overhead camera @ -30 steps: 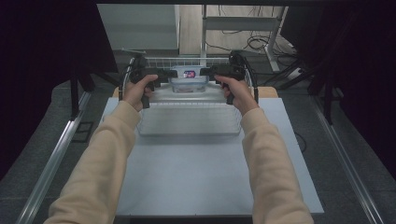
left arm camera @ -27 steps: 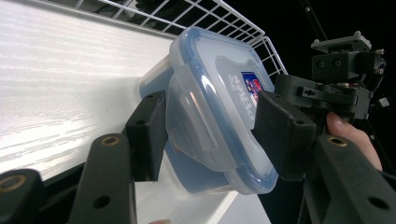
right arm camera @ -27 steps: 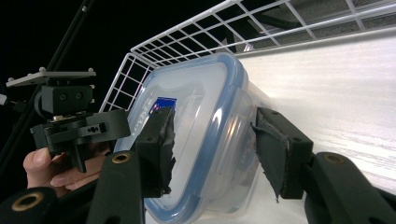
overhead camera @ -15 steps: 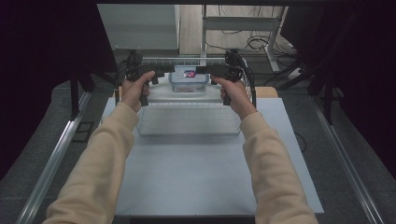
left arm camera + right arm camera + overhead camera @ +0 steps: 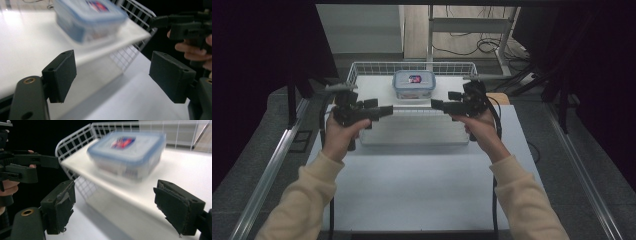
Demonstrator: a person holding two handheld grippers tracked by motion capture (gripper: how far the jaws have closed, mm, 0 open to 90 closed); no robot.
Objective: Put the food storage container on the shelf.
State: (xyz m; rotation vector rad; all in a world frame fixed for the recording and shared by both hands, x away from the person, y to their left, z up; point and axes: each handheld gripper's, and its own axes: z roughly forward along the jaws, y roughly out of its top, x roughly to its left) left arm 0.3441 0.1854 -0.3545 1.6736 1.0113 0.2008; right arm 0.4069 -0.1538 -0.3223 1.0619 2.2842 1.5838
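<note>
A clear rectangular box (image 5: 413,84) with a blue-rimmed lid and a red-blue label is seen upper centre of the high view, resting on a white shelf (image 5: 377,85) inside a white wire basket (image 5: 362,66). Left gripper (image 5: 382,111) at centre left and right gripper (image 5: 438,104) at centre right are held apart from it, jaws wide, nothing gripped. Half a second ago both flanked the box closely; they are now drawn back and lower. White table (image 5: 422,185) below.

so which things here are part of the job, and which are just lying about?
In the job:
- food container with a blue-rimmed lid
- white wire basket it sits in
- left gripper, fingers open
- right gripper, fingers open

Lying about:
- cables on the floor beyond the table
- metal stand behind the basket
</note>
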